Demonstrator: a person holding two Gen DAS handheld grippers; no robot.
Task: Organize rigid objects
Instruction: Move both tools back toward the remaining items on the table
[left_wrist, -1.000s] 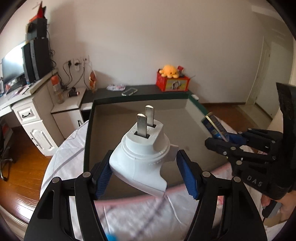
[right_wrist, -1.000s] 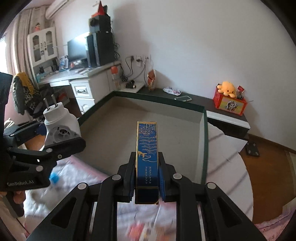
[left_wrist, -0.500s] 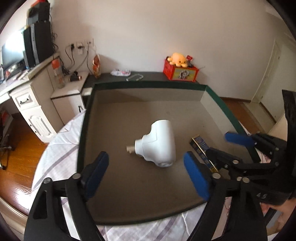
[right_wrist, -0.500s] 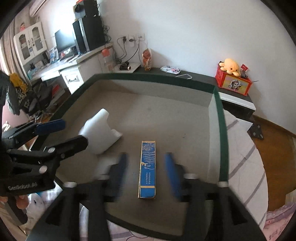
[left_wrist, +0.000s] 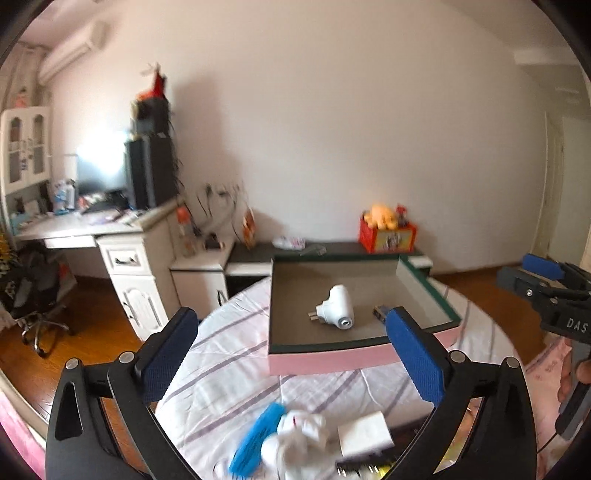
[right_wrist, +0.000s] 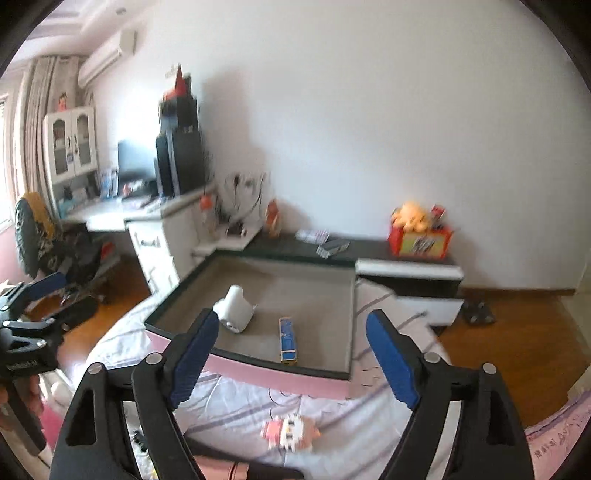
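Since a second ago both tools have let go and drawn back from the shallow pink-sided tray with the grey floor (left_wrist: 332, 357): the white plastic plug adapter with two metal prongs (left_wrist: 335, 308), then clamped in the left gripper (left_wrist: 293, 354), now lies on its side near the middle of the tray floor, and the slim blue-and-gold rectangular box (right_wrist: 287, 339), then pinched in the right gripper (right_wrist: 293, 356), lies flat just beside it, toward the tray's near rim. Both sets of jaws have just been opening and now stand wide and released, with nothing between the blue pads.

More pieces wait on the striped white bedsheet (left_wrist: 236, 354) in front of the tray: a bright blue plastic piece (left_wrist: 256, 443), a small white flat block (left_wrist: 364, 434), and a pink-and-white blocky toy figure (right_wrist: 290, 435). They are blurred, so their exact shapes are hard to tell.

The next pick probably goes best if each gripper comes down over one piece, pads on opposite flat faces, closing only once centred. The two pieces already in the tray should be left undisturbed.
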